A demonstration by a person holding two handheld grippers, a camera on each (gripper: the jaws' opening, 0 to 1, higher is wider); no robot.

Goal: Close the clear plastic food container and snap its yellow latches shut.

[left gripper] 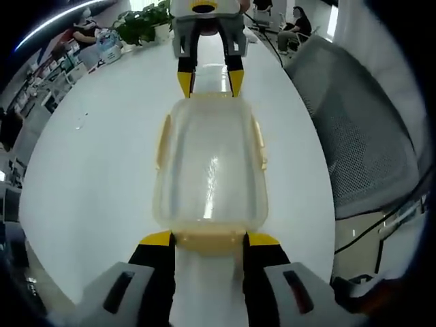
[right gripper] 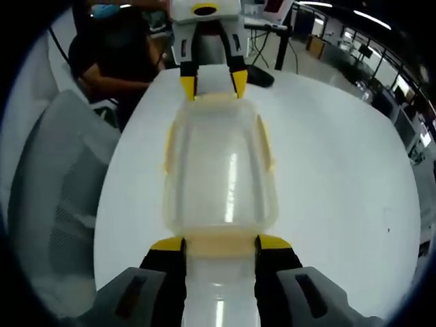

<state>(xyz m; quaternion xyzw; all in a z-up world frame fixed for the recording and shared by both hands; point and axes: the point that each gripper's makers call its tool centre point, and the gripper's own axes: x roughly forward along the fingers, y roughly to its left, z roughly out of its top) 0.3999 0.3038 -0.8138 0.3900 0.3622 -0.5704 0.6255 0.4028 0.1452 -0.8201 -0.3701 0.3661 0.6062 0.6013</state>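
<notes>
A clear plastic food container (left gripper: 208,170) with its lid on lies lengthwise on the white table (left gripper: 95,170), between my two grippers. Pale yellow latches run along both long sides (left gripper: 163,139) (left gripper: 259,143). My left gripper (left gripper: 208,240) stands at the near end, its jaws closed against the two sides of the yellow end latch (left gripper: 208,242). My right gripper (left gripper: 210,76) holds the far end the same way. In the right gripper view the container (right gripper: 219,170) lies ahead, my right gripper (right gripper: 219,245) flanks the end latch (right gripper: 219,244), and my left gripper (right gripper: 210,80) is at the far end.
A grey mesh office chair (left gripper: 361,136) stands close to the table's edge beside the container. Potted plants (left gripper: 139,24) and a water bottle (left gripper: 107,44) sit at the table's far end. A person in dark clothes (right gripper: 122,54) sits behind the table.
</notes>
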